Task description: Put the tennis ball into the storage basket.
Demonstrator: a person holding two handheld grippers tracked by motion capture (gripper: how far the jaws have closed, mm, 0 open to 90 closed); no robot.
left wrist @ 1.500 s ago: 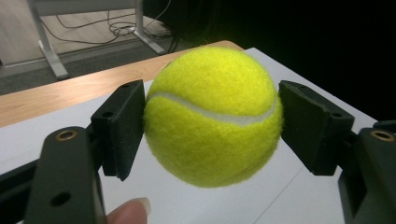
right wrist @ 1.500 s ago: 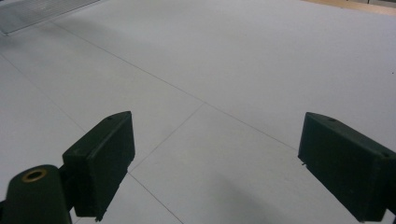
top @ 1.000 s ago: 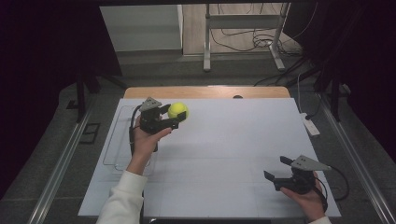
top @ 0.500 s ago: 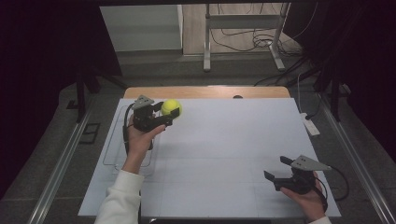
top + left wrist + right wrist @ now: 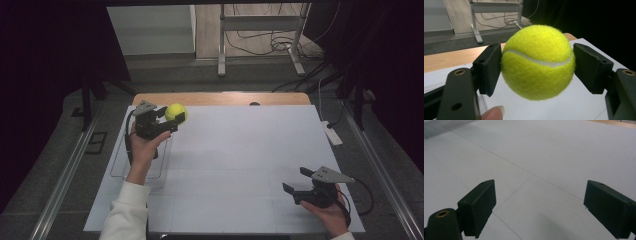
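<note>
Tennis ball (image 5: 537, 62): I see it clamped in left claw (image 5: 170, 119), above the desk's (image 5: 240, 150) far-left corner; right claw (image 5: 300, 186) wide, well apart.

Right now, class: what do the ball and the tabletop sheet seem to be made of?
Tennis ball: fuzzy yellow-green felt with a smooth white seam, probably over rubber; loose fibres show at its outline. Sheet: matt white, probably paper or thin board, with faint straight lines like folds or joins. Table edge: wood-look brown.
</note>
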